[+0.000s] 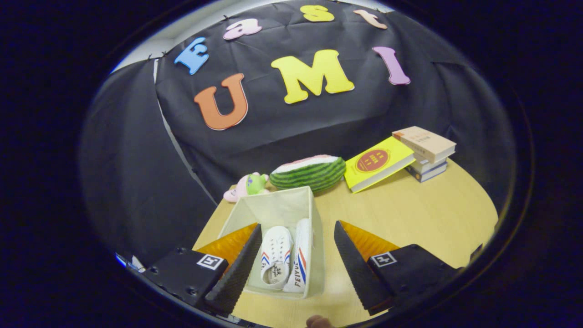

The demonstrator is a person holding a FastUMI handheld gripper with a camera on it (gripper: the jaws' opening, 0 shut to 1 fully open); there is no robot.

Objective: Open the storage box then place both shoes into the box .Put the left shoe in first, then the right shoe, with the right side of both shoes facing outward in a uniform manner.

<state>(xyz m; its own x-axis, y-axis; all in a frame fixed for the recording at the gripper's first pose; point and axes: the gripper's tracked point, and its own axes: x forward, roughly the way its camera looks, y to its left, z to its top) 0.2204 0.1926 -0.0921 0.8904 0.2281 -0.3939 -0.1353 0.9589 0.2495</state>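
The gripper [291, 264] hangs above the storage box [278, 212] with its fingers [237, 273] spread wide and nothing between them but air — released, gripping neither shoe nor box. The box sits on the pale wooden table [410, 218], its top open, its cream fabric walls standing up around the inside. One finger reaches down over the box's left wall; the other stands off to the right, just outside the box's right wall.

Both shoes lie inside the box, side by side and touching. The left one of the pair as I see them, a white shoe [276, 255], lies with its upper and laces turned up towards the camera, red and blue stripes showing on either flank. The second shoe [300, 262] rests against the right wall of the box, tipped on its side so that its striped, lettered flank faces up.

Beyond the box, near the back edge of the table, lies a watermelon-shaped cushion [309, 173], and just to its left a small pink and green plush toy [246, 186]. Further right a yellow book [378, 164] leans against a short stack of books [426, 152]. The black cloth wall rises behind all of it — and at the near edge of the table, below the fingers, a fingertip [318, 321] pokes into sight.
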